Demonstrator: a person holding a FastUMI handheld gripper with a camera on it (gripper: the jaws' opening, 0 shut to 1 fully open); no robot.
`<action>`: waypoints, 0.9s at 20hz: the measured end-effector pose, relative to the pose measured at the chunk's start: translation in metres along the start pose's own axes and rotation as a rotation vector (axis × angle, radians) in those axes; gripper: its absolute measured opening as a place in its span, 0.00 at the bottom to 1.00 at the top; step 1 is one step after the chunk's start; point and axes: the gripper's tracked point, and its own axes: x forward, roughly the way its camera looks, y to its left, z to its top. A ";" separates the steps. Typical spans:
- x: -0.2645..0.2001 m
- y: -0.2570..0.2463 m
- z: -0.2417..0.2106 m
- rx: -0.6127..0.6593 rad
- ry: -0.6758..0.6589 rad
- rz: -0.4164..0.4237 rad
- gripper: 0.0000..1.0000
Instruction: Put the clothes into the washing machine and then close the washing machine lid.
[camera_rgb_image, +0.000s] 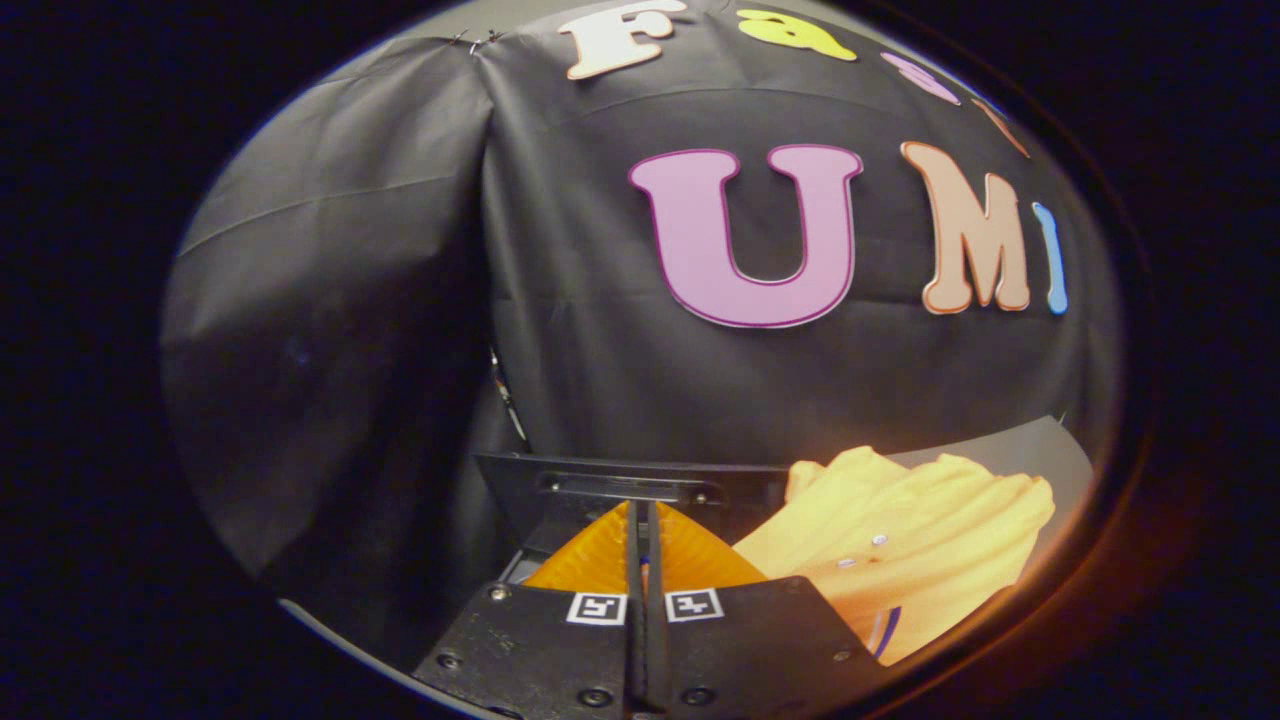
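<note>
The gripper (642, 560), jaws pressed together, is needing to spread and swing toward the yellow shirt (900, 540) beside them.

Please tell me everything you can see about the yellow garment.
The garment is yellow-orange soft cloth, crumpled into rounded folds, with a few small pale buttons and a dark stripe near its lower edge. It lies bunched on a grey surface, just ahead of the gripper and to the side of its orange fingers, which are closed together with nothing between them. One fold reaches the dark lid standing behind the fingers. Whether it touches the fingers is unclear.
</note>
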 end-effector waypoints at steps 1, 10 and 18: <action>0.005 0.013 -0.001 -0.016 0.007 0.018 0.00; 0.071 0.043 -0.043 0.028 0.064 0.083 0.00; 0.094 0.044 -0.041 0.057 0.031 0.094 0.00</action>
